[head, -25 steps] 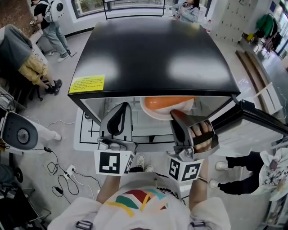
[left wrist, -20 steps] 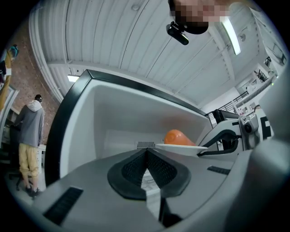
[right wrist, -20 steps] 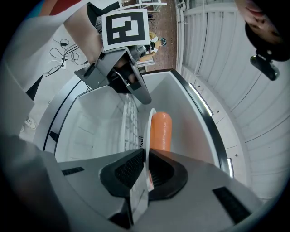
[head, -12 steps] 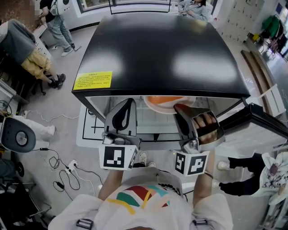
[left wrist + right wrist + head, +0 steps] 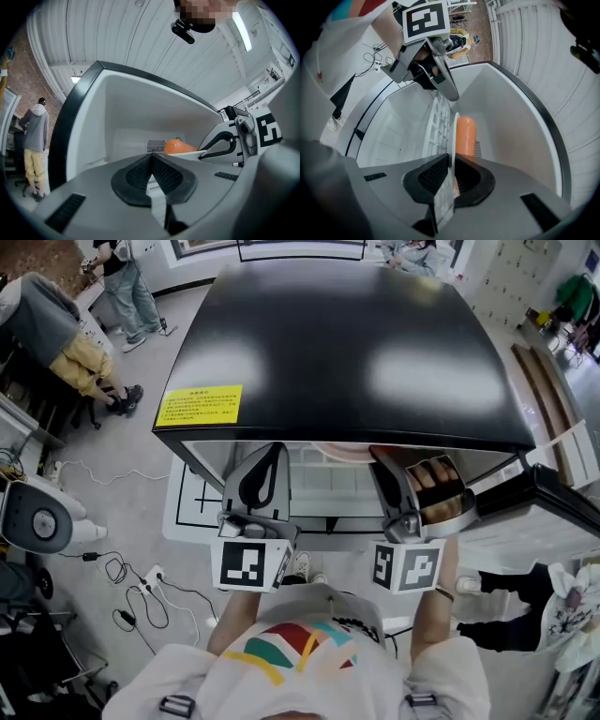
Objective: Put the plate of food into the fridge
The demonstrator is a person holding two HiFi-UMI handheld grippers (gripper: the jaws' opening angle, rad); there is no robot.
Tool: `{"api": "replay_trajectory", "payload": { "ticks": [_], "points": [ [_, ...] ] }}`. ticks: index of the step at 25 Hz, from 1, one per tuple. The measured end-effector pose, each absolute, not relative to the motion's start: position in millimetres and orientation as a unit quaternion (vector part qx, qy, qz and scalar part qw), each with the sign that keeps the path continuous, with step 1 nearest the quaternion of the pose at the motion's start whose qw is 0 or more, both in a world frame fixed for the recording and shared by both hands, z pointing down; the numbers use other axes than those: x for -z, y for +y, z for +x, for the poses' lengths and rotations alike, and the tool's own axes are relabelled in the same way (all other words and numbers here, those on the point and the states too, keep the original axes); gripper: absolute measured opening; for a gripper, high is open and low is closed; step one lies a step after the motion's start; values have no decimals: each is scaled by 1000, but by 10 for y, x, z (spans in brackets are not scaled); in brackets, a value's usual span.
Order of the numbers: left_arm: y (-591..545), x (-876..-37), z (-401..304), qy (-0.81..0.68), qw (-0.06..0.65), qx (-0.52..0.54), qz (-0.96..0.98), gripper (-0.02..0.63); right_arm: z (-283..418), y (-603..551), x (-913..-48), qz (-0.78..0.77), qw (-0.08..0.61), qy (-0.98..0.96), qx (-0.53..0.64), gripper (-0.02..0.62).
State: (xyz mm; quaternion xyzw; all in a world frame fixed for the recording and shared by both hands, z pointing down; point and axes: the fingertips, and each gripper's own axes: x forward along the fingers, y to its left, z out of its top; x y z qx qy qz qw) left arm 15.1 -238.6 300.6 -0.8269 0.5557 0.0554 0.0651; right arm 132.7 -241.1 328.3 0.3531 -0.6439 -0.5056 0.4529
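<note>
A white plate (image 5: 454,133) carrying an orange piece of food (image 5: 465,135) stands inside the open fridge (image 5: 347,343), over its wire shelf (image 5: 437,117). My right gripper (image 5: 451,164) has the plate's rim between its pads, and its jaws are opening slightly. From the head view only a sliver of the plate (image 5: 339,454) shows under the fridge's black top, just ahead of the right gripper (image 5: 382,457). My left gripper (image 5: 272,457) hovers beside it at the fridge mouth, shut and empty. The left gripper view shows the food (image 5: 177,146) and the right gripper (image 5: 225,145).
The fridge door (image 5: 553,498) hangs open to the right. A yellow label (image 5: 199,406) sits on the top's front left corner. People stand at the back left (image 5: 131,287), and cables (image 5: 122,587) lie on the floor at the left.
The plate has gone deeper into the fridge, now almost hidden under the black top. Both grippers have moved forward with it.
</note>
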Motion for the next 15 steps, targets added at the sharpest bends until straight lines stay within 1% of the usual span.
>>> {"api": "replay_trajectory", "payload": {
  "ticks": [15],
  "points": [
    [-2483, -2977, 142, 552, 57, -63, -830, 6, 1232, -2570, -3386, 314, 478, -655, 494, 44]
  ]
}}
